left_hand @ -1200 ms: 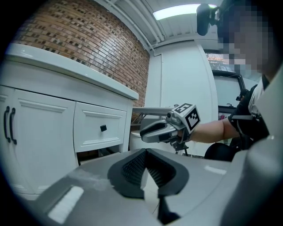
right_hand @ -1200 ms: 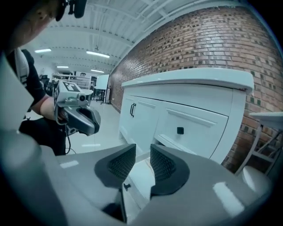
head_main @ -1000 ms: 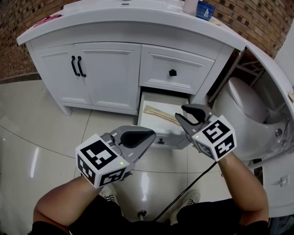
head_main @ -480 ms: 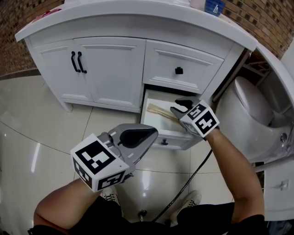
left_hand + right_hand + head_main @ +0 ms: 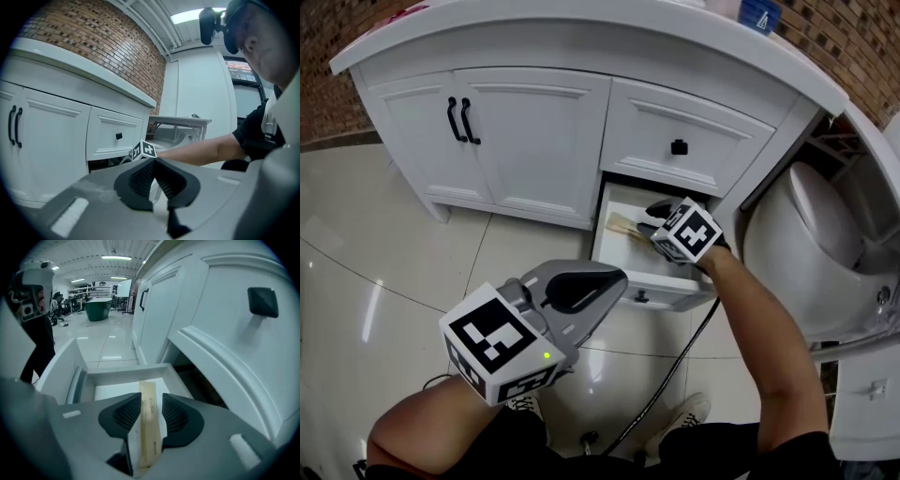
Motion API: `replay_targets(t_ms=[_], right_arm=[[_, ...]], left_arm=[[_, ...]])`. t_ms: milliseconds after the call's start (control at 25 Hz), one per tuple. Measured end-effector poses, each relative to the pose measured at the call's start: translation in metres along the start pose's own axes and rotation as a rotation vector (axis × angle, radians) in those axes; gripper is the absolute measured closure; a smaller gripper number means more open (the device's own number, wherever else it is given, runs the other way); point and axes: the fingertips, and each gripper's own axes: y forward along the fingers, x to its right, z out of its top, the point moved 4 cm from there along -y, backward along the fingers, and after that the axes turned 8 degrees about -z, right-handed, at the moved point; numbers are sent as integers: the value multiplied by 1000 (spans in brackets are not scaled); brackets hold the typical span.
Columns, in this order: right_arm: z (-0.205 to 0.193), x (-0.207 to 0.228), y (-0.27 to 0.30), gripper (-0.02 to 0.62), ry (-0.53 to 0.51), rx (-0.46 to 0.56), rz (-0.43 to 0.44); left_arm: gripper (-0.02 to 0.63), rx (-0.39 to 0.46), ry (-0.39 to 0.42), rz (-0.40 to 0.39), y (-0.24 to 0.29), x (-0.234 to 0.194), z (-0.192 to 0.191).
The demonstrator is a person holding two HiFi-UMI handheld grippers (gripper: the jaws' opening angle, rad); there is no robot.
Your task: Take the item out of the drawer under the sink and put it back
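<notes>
— Two jaws on the right gripper: how do they stand?
— Spread, having just been opening. The pale wrapped packet lies between them, clear of both pads, inside the open drawer. Its print is too small to read.
— And the left gripper?
— Pressed together, empty, short of the drawer's front edge.

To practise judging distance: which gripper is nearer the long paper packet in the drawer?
Right. The right gripper is down in the drawer, its jaws just opened wider, the packet between them; the left gripper hangs outside, over the floor.
</notes>
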Motion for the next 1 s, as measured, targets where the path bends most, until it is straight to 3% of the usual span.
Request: replay_targets(t_ms=[560,1000], right_arm=[[-16,-18,42,448,-27,-81,113],[-38,-16,54,445,-32,-187,112]], left_arm=[[600,18,-9,-1,-1,-7,3],[600,15,-10,6,-5,-12,2]])
